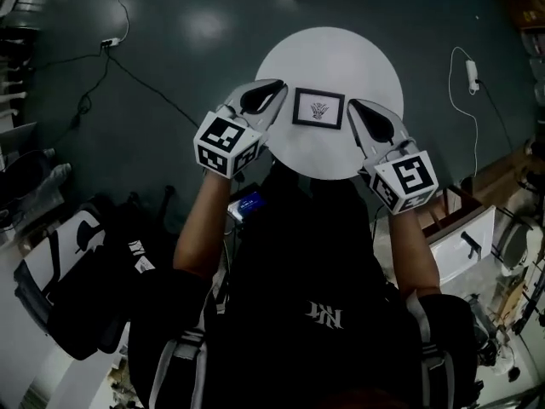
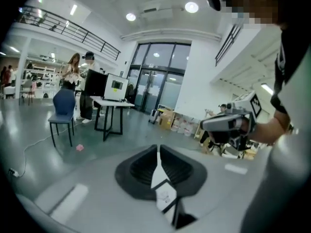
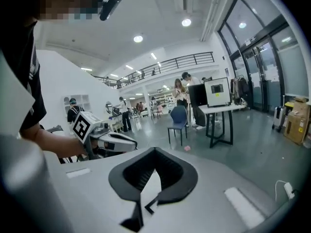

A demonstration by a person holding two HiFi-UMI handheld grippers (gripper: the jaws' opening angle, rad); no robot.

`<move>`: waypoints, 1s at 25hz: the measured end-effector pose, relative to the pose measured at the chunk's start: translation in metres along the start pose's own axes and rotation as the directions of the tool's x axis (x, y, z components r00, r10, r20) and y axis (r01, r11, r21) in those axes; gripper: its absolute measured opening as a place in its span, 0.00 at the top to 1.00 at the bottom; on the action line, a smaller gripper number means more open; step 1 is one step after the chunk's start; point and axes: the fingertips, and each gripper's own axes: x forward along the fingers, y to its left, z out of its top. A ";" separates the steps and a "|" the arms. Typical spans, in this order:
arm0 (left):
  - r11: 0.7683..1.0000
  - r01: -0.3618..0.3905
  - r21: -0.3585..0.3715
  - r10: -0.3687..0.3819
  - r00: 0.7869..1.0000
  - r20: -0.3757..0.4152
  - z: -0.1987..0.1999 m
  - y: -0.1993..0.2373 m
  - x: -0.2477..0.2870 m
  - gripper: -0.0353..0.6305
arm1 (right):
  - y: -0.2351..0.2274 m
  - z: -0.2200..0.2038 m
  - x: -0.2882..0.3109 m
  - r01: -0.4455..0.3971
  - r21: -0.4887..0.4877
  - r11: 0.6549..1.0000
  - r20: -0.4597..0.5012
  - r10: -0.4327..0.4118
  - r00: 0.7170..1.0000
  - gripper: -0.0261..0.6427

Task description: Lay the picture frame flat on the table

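The black picture frame (image 1: 318, 108) with a white mat lies flat on the round white table (image 1: 341, 49). My grippers are raised at either side of it, neither touching it. The left gripper (image 1: 277, 85) is by the frame's left edge and the right gripper (image 1: 353, 105) by its right edge. In the left gripper view the left gripper (image 2: 158, 149) has its black pads meeting at the tips with nothing held, and the frame (image 2: 165, 195) shows below through the gap. The right gripper (image 3: 155, 150) is likewise shut and empty.
Cables and a white power strip (image 1: 470, 75) lie on the dark floor around the table. Black chairs and bags (image 1: 85, 262) stand at the left and a white box (image 1: 460, 245) at the right. Farther off are a desk with a monitor (image 3: 217, 90), a blue chair (image 2: 63, 106) and several people.
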 end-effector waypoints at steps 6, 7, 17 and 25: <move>0.984 0.122 0.129 -0.142 0.978 0.155 0.088 -0.058 -0.075 0.94 | 0.046 0.091 -0.065 -0.010 -0.052 0.999 0.187 0.019 0.982 0.96; 0.978 0.141 0.152 -0.167 0.971 0.173 0.099 -0.067 -0.088 0.94 | 0.054 0.104 -0.077 -0.015 -0.061 0.998 0.227 0.028 0.974 0.96; 0.902 0.243 0.355 -0.311 0.939 0.147 0.116 -0.123 -0.197 0.94 | 0.152 0.143 -0.146 -0.177 -0.098 0.979 0.402 0.202 0.893 0.96; 0.894 0.219 0.390 -0.286 0.951 0.121 0.097 -0.140 -0.224 0.94 | 0.179 0.125 -0.158 -0.257 -0.111 0.960 0.385 0.280 0.880 0.96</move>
